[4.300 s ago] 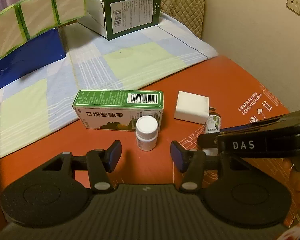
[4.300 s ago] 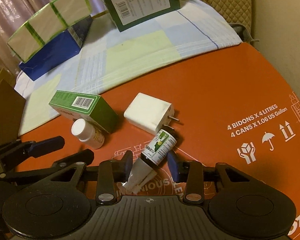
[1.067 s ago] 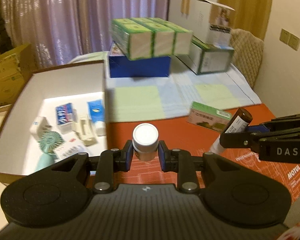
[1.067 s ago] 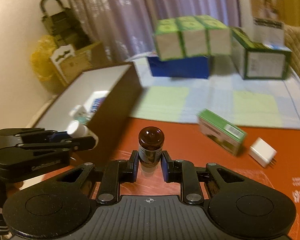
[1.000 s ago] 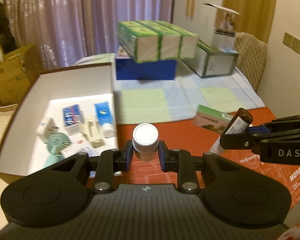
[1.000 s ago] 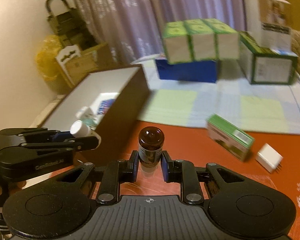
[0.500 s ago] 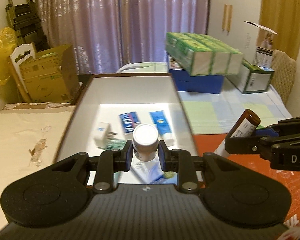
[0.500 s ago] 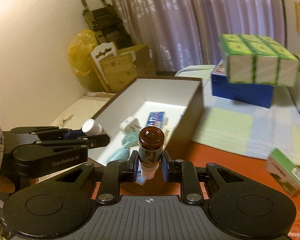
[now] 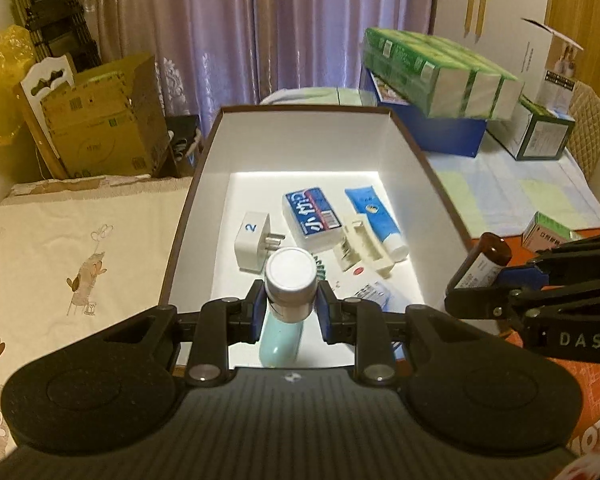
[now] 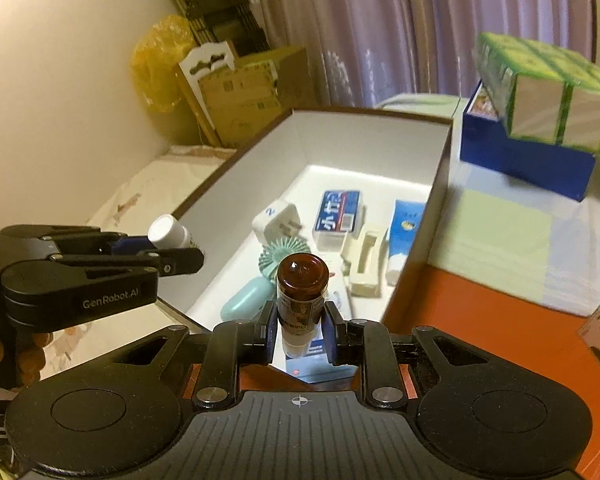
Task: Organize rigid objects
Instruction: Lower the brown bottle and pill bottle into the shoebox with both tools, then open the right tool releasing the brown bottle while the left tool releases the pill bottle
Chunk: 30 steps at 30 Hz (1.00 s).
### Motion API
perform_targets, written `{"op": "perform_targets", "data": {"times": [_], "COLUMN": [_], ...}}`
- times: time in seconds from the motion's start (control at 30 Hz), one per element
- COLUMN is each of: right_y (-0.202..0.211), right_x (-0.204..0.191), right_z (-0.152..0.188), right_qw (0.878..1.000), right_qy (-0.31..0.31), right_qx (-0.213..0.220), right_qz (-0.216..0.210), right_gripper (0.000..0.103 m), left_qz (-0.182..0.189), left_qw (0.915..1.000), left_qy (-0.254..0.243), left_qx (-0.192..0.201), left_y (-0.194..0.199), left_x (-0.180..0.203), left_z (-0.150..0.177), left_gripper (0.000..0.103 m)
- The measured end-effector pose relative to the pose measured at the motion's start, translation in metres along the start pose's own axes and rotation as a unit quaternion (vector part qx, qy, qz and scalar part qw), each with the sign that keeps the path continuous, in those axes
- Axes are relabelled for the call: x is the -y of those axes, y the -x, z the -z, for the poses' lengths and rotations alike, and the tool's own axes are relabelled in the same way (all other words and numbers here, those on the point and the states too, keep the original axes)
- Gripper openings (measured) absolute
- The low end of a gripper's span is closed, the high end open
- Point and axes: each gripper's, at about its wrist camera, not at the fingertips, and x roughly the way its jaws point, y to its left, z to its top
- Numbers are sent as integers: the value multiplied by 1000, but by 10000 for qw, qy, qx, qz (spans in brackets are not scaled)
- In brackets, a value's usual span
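Brown-rimmed white cardboard box [image 9: 416, 152] lies below both tools: left tool [image 9: 288, 312] clamps a white-capped plastic bottle [image 9: 290, 280], right tool [image 10: 298, 330] an amber glass bottle [image 10: 301, 296], poised for dropping inside.

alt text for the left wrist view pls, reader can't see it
The left gripper is shut on a white-capped bottle above an open white-lined box holding a plug adapter, a blue packet and a blue tube. At right, the right gripper grips a brown bottle.
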Motion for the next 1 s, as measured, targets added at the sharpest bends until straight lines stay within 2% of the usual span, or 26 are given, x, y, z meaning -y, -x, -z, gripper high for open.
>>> {"op": "perform_targets", "data": {"times": [0.63, 1.0], "right_y": [-76, -88], "right_x": [-21, -21], "right_z": [-11, -15], "right_qw": [9966, 9944], "right_qy": [-124, -209], "right_qx": [-794, -1018], "right_qz": [-180, -193], "right_gripper": [20, 21], "left_qz": [127, 187], "left_qw": [9950, 9934], "left_qy": [-424, -445], "left_qx": [-901, -1037], "left_y": [-43, -51], "left_x": [-30, -33], "left_z": [6, 5], "left_gripper": [22, 22]}}
